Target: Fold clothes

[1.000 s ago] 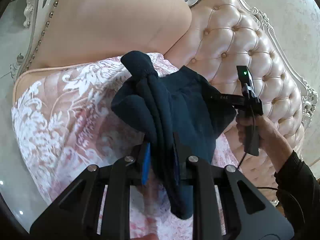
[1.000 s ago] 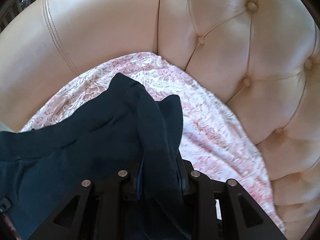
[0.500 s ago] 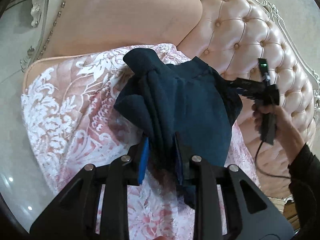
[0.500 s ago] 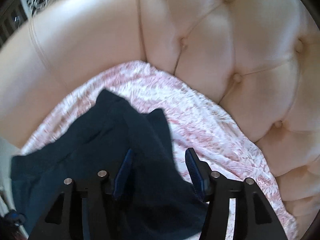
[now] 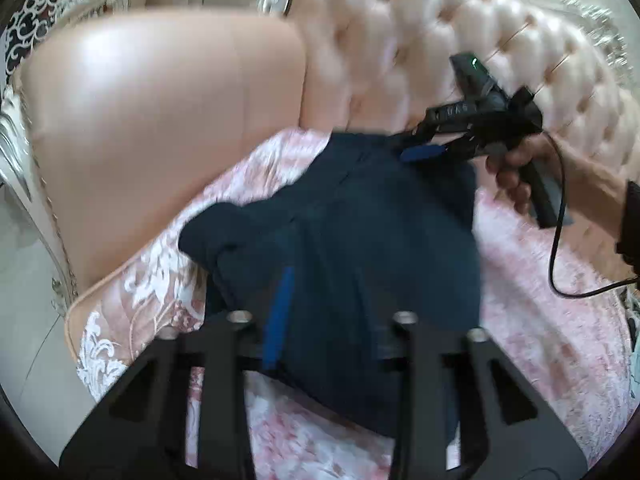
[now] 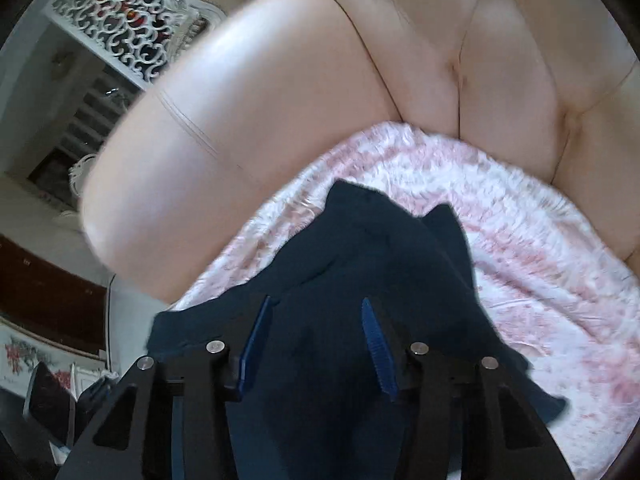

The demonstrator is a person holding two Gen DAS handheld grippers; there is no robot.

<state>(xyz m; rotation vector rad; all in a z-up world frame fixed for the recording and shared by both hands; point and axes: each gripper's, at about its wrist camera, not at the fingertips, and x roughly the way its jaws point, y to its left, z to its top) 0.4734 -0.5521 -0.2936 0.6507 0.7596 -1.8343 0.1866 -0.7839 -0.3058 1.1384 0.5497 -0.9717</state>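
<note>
A dark navy garment (image 5: 380, 232) lies bunched on the pink-and-white patterned seat cover (image 5: 540, 320) of a sofa. My left gripper (image 5: 330, 280) is open at its near edge. The left blue pad (image 5: 280, 312) shows, while cloth drapes over the right finger. At the garment's far edge, a hand (image 5: 516, 176) holds my right gripper (image 5: 424, 148). In the right wrist view the right gripper (image 6: 316, 300) is open, both blue pads (image 6: 376, 344) spread wide, with the garment (image 6: 380, 248) loose between and under them.
A smooth pink leather armrest (image 5: 160, 120) rises to the left and the tufted backrest (image 5: 440, 20) stands behind the seat. A black cable (image 5: 560, 240) hangs from the right gripper's handle. A white ornamental screen (image 6: 120, 12) stands beyond the armrest.
Both grippers were shut on the lifted garment; the right one opened first, then the left. The garment has sunk flatter onto the seat cover.
</note>
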